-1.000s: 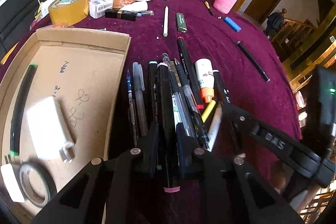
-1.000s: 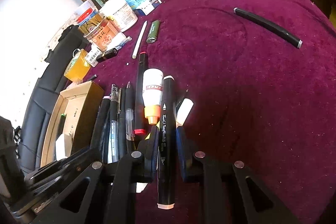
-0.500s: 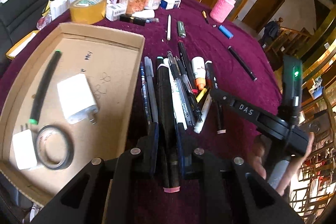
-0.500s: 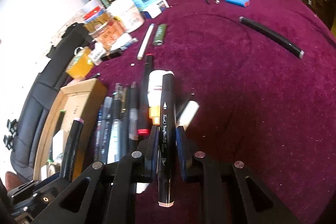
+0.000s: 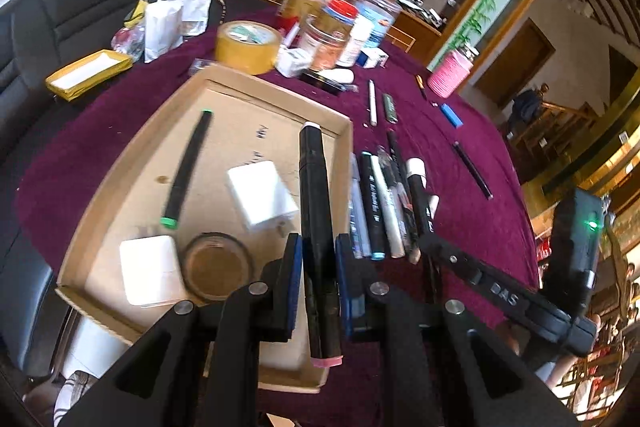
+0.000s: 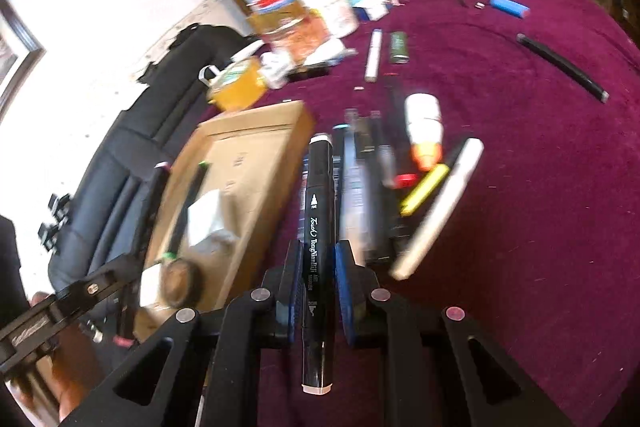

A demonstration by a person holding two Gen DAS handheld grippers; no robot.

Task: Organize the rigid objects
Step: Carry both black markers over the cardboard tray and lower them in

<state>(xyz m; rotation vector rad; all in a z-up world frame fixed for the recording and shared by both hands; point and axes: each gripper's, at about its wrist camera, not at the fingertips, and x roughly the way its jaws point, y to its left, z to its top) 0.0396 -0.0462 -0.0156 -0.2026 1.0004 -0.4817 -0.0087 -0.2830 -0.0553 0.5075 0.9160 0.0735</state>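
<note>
My left gripper (image 5: 316,259) is shut on a black marker (image 5: 314,195) with a pink end cap, held above the right side of the cardboard tray (image 5: 132,163). The tray holds a green-tipped black marker (image 5: 186,167), two white adapters (image 5: 262,193) and a tape ring (image 5: 216,265). My right gripper (image 6: 318,259) is shut on a black art marker (image 6: 318,211), held above the row of pens (image 6: 372,179) beside the tray (image 6: 256,147). That row also shows in the left wrist view (image 5: 380,203).
Jars, a yellow tape roll (image 5: 248,45), a pink cup (image 5: 450,73) and small boxes crowd the far side of the purple table. A lone black pen (image 6: 562,67), a blue lighter (image 6: 510,7) and a green lighter (image 6: 399,47) lie apart. Black sofa at left.
Both grippers have lifted and swung left with their markers. The left one has moved from over the pen row to over the tray; the right one has come closer to the tray.
</note>
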